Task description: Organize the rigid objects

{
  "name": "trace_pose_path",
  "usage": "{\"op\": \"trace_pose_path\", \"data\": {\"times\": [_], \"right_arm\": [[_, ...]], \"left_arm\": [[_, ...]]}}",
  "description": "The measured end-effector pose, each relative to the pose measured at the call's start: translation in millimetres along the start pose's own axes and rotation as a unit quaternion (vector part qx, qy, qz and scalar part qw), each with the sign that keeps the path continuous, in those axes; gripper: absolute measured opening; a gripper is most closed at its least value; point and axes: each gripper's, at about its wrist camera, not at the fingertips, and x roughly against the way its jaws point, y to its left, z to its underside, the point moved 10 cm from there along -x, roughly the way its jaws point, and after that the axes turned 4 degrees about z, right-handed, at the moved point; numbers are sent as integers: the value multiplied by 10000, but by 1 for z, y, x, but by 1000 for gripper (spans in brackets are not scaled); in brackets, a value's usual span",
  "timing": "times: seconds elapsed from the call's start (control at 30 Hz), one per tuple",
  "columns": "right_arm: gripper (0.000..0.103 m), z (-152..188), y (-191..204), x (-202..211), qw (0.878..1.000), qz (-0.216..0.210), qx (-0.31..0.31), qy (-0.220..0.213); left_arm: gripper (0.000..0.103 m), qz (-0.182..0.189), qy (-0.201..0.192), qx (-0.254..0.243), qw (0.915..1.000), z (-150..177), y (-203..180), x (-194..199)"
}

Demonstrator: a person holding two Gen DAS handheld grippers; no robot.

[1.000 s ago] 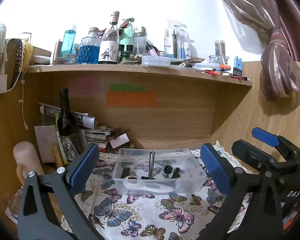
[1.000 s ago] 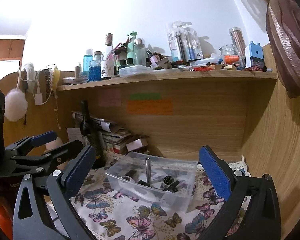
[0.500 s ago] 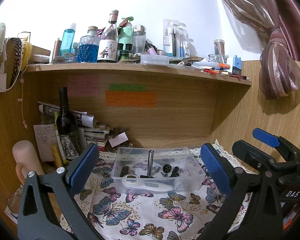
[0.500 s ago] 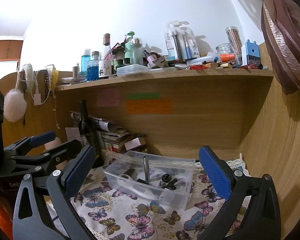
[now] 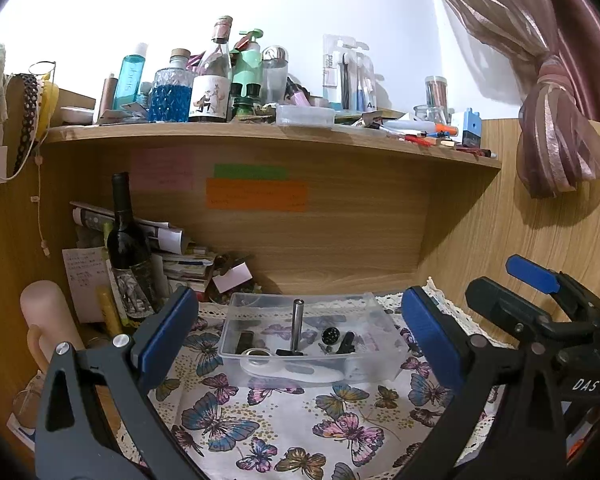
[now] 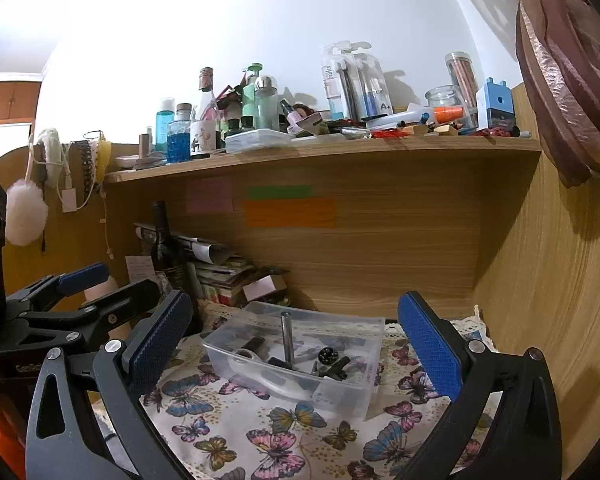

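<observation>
A clear plastic box (image 5: 384, 340) sits on the butterfly cloth (image 5: 284, 428) under the shelf; it also shows in the right wrist view (image 6: 352, 388). Inside it stand a metal rod (image 5: 297, 326) on a black base, a white ring-shaped piece (image 5: 260, 360) and several small black parts (image 5: 346, 342). My left gripper (image 5: 300, 332) is open and empty, short of the box. My right gripper (image 6: 292, 344) is open and empty too, to the right of the left one, also short of the box.
A dark wine bottle (image 5: 126, 248) and stacked papers (image 5: 180, 264) stand at the back left. A pink cylinder (image 5: 46, 320) stands at the far left. The shelf (image 5: 260, 132) above is crowded with bottles. Wooden walls close the back and right side (image 6: 540, 300).
Both grippers have drawn back and risen a little from the box, so it looks smaller and lower. Both stay open and empty.
</observation>
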Motion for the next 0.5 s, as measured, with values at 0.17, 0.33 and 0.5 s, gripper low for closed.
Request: {"op": "trace_pose_path", "data": {"times": [0.17,0.33,0.5], "right_arm": [[103,0,-1,1,10000,14,-10,-9],[103,0,-2,1,10000,6,-15,-7],[103,-1,-3,1,10000,21,-15,-2]], "left_arm": [[103,27,18,-2,10000,0,0,-1],[103,23,24,2,10000,0,-1,-1],[103,73,70,71,9999,1,1,-4]]}}
